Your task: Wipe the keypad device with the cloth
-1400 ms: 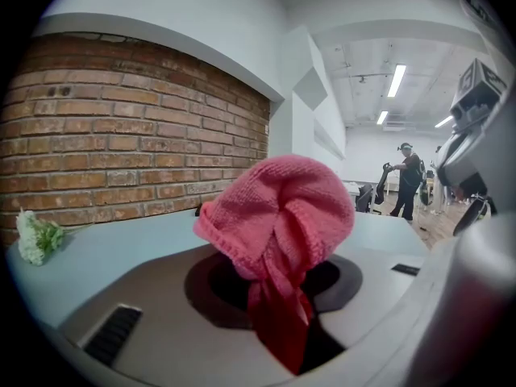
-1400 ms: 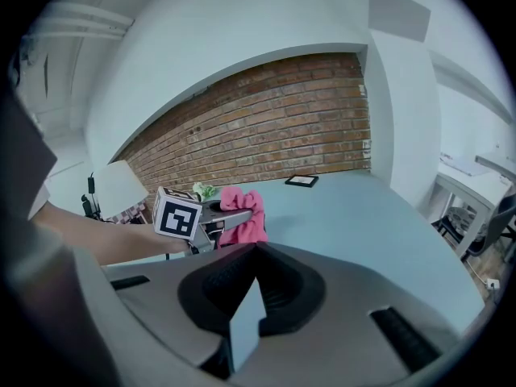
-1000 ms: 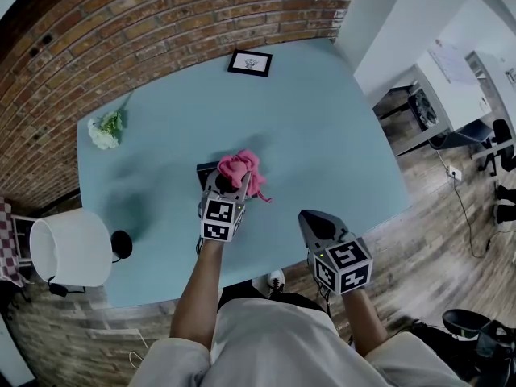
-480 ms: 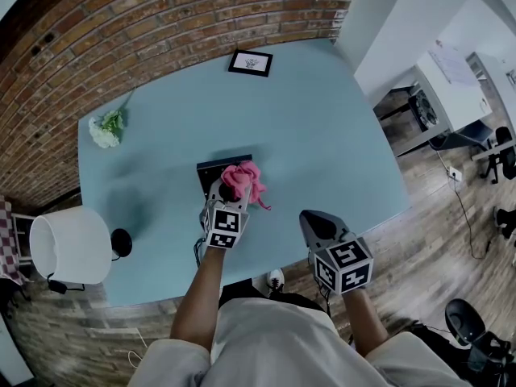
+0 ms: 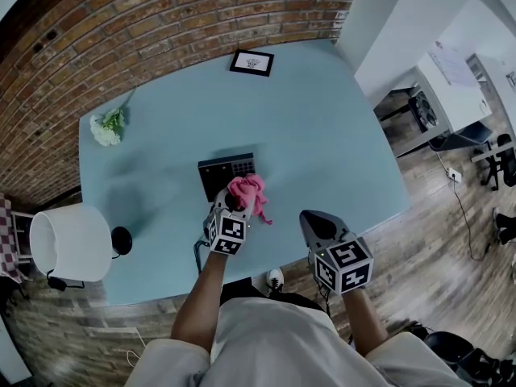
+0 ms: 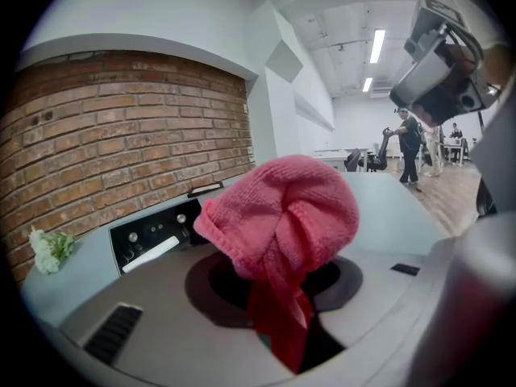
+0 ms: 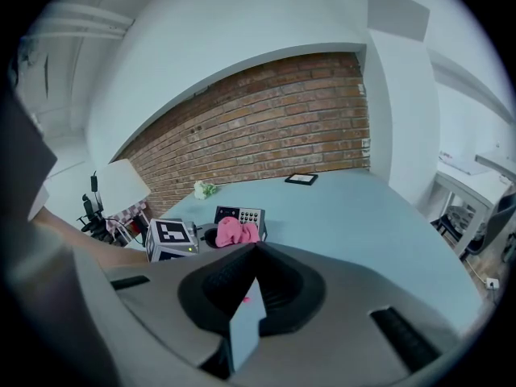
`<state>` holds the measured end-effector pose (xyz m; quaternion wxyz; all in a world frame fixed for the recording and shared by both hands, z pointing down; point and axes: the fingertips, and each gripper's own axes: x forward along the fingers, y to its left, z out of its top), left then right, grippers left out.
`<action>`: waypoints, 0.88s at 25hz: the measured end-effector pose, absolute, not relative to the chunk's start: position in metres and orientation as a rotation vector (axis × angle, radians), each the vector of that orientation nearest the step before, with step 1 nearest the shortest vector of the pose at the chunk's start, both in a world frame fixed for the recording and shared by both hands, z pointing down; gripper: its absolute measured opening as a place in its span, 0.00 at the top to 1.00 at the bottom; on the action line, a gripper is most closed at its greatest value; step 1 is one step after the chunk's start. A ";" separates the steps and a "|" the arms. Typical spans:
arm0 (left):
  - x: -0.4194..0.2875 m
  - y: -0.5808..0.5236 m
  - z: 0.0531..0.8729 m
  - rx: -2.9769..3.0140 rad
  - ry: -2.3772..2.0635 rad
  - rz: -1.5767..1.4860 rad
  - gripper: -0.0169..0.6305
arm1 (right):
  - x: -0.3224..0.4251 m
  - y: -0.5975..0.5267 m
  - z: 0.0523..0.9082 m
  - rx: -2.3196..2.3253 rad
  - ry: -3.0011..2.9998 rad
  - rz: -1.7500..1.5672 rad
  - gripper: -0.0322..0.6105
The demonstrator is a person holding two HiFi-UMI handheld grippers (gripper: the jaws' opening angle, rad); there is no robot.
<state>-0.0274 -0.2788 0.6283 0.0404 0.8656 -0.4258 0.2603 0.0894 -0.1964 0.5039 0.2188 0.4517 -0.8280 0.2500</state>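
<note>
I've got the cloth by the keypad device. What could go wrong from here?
Nothing steadies the keypad device: the right gripper is shut and well away from it, so a wiping push may slide it. The left gripper pinches the cloth as a bunch with a tail hanging, which might slip out.

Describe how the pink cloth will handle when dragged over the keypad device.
Probably floppy: the pink cloth bunches in the left gripper, a tail hanging down. Likely light and not slippery, given its knitted-looking texture. It should mould over the keypad device.
</note>
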 end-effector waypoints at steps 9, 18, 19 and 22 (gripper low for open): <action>-0.025 -0.263 0.645 2.644 -1.267 0.816 0.71 | 0.083 -0.195 0.499 1.250 -2.305 0.691 0.95; -0.024 -0.218 0.670 2.609 -1.230 0.887 0.72 | 0.084 -0.187 0.496 1.257 -2.305 0.683 0.95; -0.023 -0.212 0.670 2.610 -1.227 0.881 0.72 | 0.086 -0.186 0.495 1.260 -2.307 0.682 0.95; -0.022 -0.203 0.671 2.619 -1.211 0.882 0.72 | 0.092 -0.181 0.492 1.268 -2.308 0.672 0.95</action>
